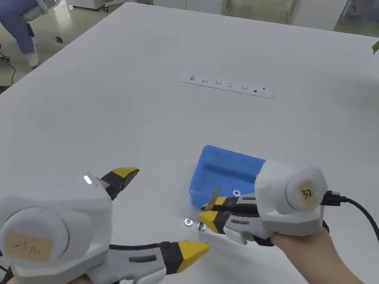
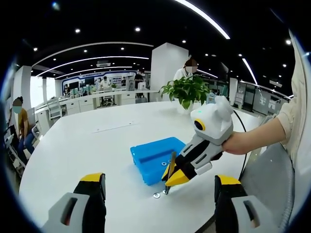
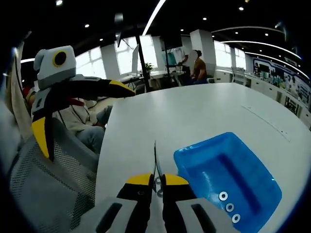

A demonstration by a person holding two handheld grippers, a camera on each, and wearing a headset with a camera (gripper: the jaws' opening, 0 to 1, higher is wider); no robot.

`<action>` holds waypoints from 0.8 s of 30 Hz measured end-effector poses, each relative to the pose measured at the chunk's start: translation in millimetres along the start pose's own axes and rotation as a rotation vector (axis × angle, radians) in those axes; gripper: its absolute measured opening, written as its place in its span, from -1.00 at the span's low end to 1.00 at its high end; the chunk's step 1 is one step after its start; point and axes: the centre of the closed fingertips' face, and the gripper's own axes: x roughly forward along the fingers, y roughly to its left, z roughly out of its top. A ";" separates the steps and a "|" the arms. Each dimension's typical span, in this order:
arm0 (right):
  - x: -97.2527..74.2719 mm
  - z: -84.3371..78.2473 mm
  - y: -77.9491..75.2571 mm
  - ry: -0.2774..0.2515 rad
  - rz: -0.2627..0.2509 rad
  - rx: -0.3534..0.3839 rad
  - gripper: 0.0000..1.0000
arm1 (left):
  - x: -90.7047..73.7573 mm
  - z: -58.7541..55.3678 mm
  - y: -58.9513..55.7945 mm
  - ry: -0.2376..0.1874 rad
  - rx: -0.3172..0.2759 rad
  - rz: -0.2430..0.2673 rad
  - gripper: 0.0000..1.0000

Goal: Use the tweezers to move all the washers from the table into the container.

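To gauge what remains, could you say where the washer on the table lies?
Head view: washer lies left of the tweezers, by the near corner of the blue container.

The white table bears a blue container, a washer just beside it, and a power strip

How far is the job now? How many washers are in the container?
Done: three washers lie in the blue container. In hand: the right gripper is shut on the tweezers, tips by a loose washer on the table. Left: at least that washer. The left gripper is open.
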 end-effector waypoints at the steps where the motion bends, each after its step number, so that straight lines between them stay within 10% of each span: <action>1: 0.2 -0.6 1.1 0.007 0.001 -0.022 -0.93 | 0.2 -0.1 -0.3 0.000 -0.001 -0.001 0.90; 6: 0.7 -1.4 0.1 0.037 -0.012 -0.093 -0.94 | 1.3 -1.2 -2.5 0.002 0.000 -0.006 0.89; 13: -4.2 -1.3 -6.8 0.006 -0.019 -0.013 -0.95 | -0.6 -0.9 0.0 -0.002 -0.003 0.003 0.89; 24: -42.2 50.1 -9.7 -0.270 0.061 0.184 -0.95 | -2.6 -3.1 2.6 -0.001 -0.008 0.010 0.88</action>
